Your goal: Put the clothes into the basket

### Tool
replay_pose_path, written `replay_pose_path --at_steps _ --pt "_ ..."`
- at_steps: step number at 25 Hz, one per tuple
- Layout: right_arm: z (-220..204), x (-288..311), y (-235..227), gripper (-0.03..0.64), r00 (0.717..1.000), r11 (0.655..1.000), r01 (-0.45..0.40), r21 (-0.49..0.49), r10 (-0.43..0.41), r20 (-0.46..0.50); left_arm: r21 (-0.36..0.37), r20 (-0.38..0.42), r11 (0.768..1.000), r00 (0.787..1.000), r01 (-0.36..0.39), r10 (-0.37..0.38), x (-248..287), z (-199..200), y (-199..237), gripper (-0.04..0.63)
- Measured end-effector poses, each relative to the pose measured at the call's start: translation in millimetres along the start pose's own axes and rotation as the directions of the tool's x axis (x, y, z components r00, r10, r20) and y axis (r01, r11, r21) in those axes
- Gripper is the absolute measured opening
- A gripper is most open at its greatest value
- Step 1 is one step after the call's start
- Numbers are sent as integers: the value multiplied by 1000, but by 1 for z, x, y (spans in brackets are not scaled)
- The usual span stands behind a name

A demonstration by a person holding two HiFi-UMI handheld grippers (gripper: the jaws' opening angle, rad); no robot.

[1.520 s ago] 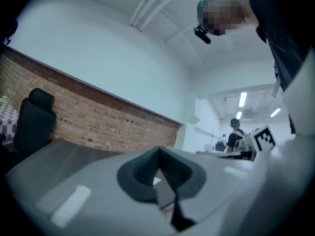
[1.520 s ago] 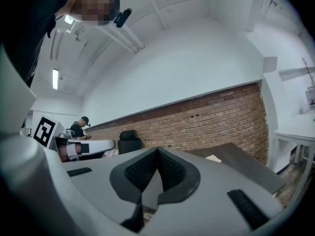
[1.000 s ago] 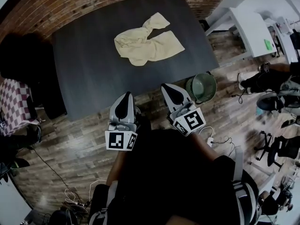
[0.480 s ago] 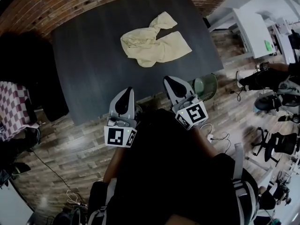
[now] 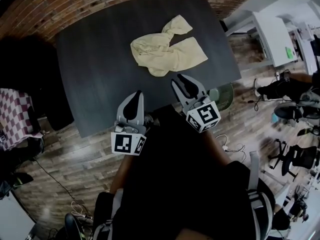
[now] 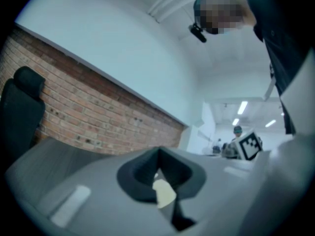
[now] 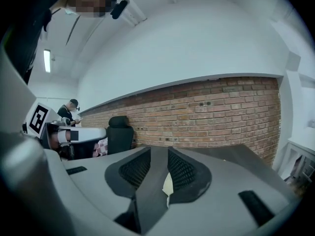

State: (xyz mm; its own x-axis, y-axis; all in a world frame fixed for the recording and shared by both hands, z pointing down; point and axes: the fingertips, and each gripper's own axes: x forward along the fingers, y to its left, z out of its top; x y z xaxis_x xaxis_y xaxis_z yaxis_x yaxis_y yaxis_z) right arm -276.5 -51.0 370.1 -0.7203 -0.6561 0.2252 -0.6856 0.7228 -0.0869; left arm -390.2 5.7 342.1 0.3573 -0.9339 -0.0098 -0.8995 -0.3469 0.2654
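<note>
A pale yellow garment point(image 5: 167, 51) lies crumpled on the dark table point(image 5: 95, 64), toward its far right. A green basket point(image 5: 223, 95) stands on the floor by the table's near right corner, partly hidden by the tabletop. My left gripper point(image 5: 134, 98) hovers at the table's near edge, short of the garment, its jaws together and empty. My right gripper point(image 5: 183, 79) is just short of the garment's near hem. Its jaws are opening, with a narrow slit and nothing between them. The garment point(image 7: 168, 185) shows as a sliver beyond the right jaws.
A black chair point(image 5: 25, 64) and a checkered cloth point(image 5: 15, 109) stand left of the table. White desks point(image 5: 272, 29) and office chairs point(image 5: 295, 156) fill the right side. Cables point(image 5: 230, 146) lie on the wood floor. A brick wall point(image 7: 206, 112) runs behind the table.
Both grippers have moved forward from the floor side to over the table's near edge, closer to the garment. More of the basket is hidden behind the table's corner.
</note>
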Motion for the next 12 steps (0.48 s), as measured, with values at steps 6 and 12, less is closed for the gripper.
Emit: replay_pose_path --at_steps 6,12 --pt "-8 35 -27 152 999 1000 -26 4 26 -47 -5 -2 1000 1000 -22 22 41 -1 20 3" --pt "-43 74 -57 243 983 998 -54 42 61 -171 -12 -45 999 999 -31 30 85 -14 38 3"
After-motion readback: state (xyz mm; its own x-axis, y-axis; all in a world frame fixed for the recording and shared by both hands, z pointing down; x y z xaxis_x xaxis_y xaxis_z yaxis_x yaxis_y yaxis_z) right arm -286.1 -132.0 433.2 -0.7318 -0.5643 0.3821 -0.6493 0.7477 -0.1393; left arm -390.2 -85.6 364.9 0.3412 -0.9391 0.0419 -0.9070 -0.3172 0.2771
